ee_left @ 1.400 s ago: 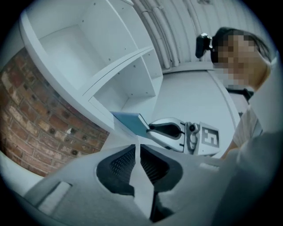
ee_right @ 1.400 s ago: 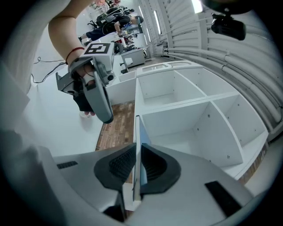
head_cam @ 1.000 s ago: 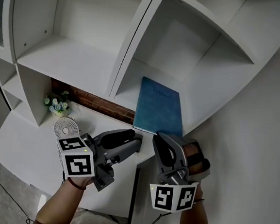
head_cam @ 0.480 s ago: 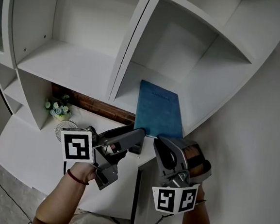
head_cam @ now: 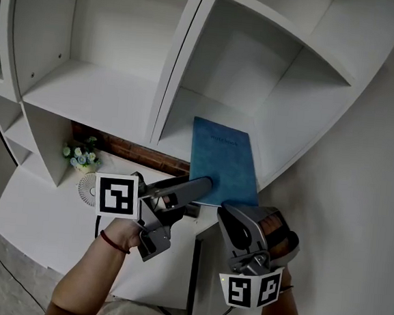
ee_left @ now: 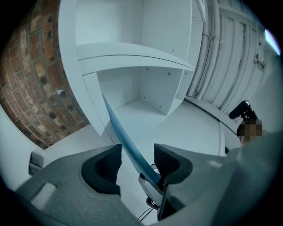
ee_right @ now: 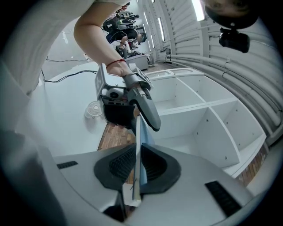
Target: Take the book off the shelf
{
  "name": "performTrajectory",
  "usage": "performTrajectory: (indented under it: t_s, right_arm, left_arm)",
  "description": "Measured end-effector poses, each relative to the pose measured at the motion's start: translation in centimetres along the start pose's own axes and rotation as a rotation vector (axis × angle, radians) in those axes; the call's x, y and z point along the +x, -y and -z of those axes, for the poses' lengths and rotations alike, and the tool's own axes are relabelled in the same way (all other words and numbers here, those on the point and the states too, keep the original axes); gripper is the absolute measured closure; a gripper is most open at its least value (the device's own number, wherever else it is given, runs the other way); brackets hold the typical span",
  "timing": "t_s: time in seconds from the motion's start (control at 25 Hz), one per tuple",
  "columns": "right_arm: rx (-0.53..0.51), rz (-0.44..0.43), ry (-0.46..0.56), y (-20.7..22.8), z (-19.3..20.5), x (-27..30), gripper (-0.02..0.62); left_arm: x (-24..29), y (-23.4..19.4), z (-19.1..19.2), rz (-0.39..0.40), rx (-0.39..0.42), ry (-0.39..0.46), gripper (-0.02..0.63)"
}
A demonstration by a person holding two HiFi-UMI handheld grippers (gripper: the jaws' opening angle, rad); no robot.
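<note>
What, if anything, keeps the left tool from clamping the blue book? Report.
Likely nothing, so yes: the jaws of the left tool, which just opened, straddle an edge of the blue book without pressing, while the right tool grips it.

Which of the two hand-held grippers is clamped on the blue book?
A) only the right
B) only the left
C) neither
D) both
A: the right gripper is shut on the blue book. The left gripper has just been opening, and its jaws stand apart with the book's edge loose between them.

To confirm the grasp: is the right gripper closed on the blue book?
Yes, the right gripper is clamped onto both faces of the blue book.
</note>
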State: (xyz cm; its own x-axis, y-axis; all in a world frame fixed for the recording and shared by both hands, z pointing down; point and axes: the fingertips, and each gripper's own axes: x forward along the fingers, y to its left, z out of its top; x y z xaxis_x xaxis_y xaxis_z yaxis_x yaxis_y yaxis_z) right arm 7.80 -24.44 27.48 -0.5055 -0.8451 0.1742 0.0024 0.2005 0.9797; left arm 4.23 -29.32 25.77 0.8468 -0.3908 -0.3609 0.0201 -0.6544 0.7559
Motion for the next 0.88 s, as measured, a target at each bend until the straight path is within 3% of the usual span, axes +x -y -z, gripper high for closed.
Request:
performTrajectory:
  t_s: [0.88]
  right_arm:
    - [-0.132,-0.066,0.064,-3.7,1.1,-1.2,0.543]
  left_arm:
    - [3.4,-1.9,3.4,0.025,-0.001,-0.176,0.391]
